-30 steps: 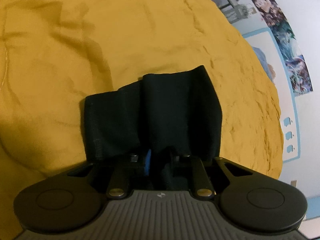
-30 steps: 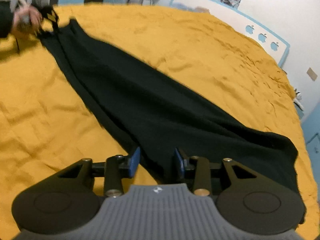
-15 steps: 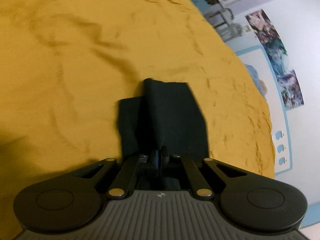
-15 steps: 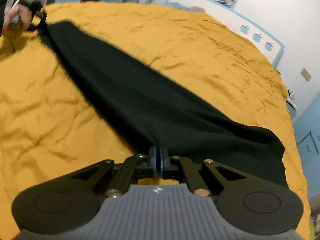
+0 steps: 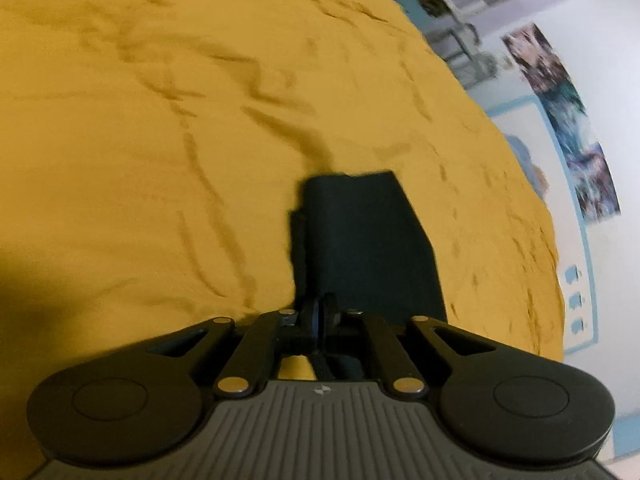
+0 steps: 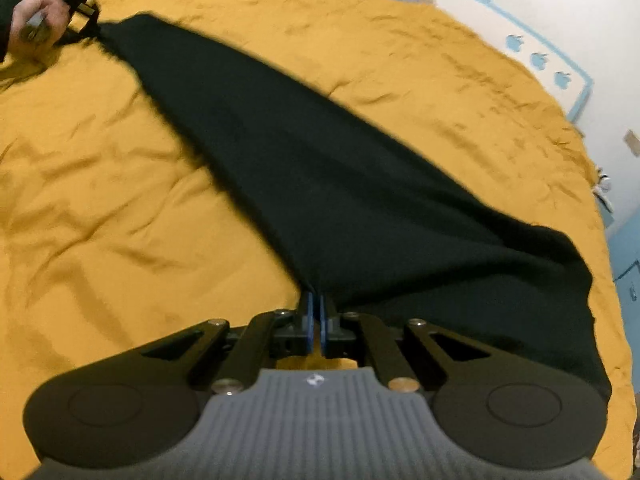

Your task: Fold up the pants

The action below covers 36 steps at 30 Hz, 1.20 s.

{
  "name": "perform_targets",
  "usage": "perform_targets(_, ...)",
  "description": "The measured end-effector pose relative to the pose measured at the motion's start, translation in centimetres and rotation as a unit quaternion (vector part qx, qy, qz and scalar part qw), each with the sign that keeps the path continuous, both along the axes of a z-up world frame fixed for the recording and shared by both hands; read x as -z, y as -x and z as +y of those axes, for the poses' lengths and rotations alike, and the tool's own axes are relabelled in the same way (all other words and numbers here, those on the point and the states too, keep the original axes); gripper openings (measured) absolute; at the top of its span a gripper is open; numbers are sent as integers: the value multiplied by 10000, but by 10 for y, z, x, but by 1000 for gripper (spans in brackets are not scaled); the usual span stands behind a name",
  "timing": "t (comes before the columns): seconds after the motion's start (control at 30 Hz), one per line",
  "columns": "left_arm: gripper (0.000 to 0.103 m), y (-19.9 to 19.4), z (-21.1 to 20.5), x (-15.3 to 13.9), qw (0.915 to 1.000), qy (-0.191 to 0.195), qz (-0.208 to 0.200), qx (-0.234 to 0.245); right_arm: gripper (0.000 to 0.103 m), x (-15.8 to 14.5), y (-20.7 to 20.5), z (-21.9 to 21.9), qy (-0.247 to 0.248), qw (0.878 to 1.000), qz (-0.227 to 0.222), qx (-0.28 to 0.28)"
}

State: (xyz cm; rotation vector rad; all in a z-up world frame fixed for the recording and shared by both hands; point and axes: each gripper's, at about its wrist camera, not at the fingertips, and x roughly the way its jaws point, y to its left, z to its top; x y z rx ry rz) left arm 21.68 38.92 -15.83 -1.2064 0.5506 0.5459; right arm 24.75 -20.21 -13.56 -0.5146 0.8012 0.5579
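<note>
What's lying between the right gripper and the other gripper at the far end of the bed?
In the right wrist view, only the black pants span that stretch, pulled between the right gripper and the left gripper, over the yellow bedspread.

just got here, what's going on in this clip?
A person is folding a pair of dark fabric pants on a bed covered with a wrinkled mustard-yellow sheet. The right gripper is shut on one end of the pants, the left gripper is clamped on the other end, and the pants are stretched out long between them. No fold shows yet.
</note>
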Motion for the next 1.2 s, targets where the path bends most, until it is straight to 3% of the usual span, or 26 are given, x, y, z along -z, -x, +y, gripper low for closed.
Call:
perform_targets(0.07, 7, 6, 2, -4, 9999, 72, 54, -126, 0, -11, 0, -13, -311, 9994, 107, 129)
perform_targets(0.13, 10, 10, -2, -16, 9992, -170, 310, -184, 3, -23, -4, -37, -690, 9959, -7, 591)
perform_targets(0.2, 13, 15, -14, -29, 9985, -464, 279, -60, 31, -35, -14, -77, -1079, 9835, -242, 1434)
perform_targets(0.23, 15, 16, -23, -35, 9981, -595, 183, 24, 36, -38, -18, -96, -1201, 9746, -364, 1856)
perform_targets(0.3, 20, 16, -46, -47, 9951, -928, -45, 333, 39, -42, -30, -146, -1544, 9452, -519, 2828)
perform_targets(0.37, 24, 12, -71, -53, 9890, -1259, -207, 745, 40, -42, -40, -189, -1825, 9205, -642, 3395)
perform_targets(0.43, 28, 0, -101, -56, 9769, -1652, -295, 1324, 40, -38, -53, -225, -1900, 8998, -739, 3857)
perform_targets(0.5, 29, -14, -129, -56, 9644, -1925, -341, 1778, 45, -30, -69, -256, -2097, 8745, -520, 4343)
perform_targets(0.6, 30, -29, -158, -52, 9536, -2095, -463, 2112, 49, -22, -86, -284, -2617, 8317, -275, 4889)
perform_targets(0.63, 32, -35, -167, -50, 9483, -2240, -460, 2199, 49, -22, -89, -288, -2790, 8261, -330, 4886)
perform_targets(0.67, 34, -40, -176, -49, 9423, -2402, -441, 2289, 49, -24, -93, -287, -2849, 8314, -393, 4755)
perform_targets(0.73, 43, -49, -190, -44, 9287, -2689, -449, 2512, 52, -25, -107, -278, -2545, 8590, -491, 4415)
perform_targets(0.8, 55, -57, -200, -37, 9159, -2927, -412, 2715, 61, -16, -123, -274, -2199, 8796, -174, 4215)
perform_targets(0.83, 63, -60, -203, -31, 9128, -2951, -348, 2802, 60, -9, -128, -276, -2152, 8822, 80, 4188)
perform_targets(0.87, 64, -62, -207, -25, 9107, -2937, -229, 2895, 54, -6, -133, -276, -2107, 8832, 290, 4180)
perform_targets(0.93, 64, -62, -208, -15, 9074, -2963, -34, 2980, 17, -6, -125, -275, -1812, 8923, 250, 4127)
perform_targets(0.97, 64, -63, -209, -13, 9065, -2977, 3, 2993, 7, -10, -119, -274, -1725, 8977, 157, 4052)
perform_targets(1.07, 64, -63, -209, -13, 9070, -2972, -2, 2984, 3, -25, -99, -275, -1701, 8966, -167, 4085)
perform_targets(1.2, 64, -57, -205, -13, 9143, -2846, -140, 2879, 2, -39, -78, -282, -1898, 8909, -402, 4106)
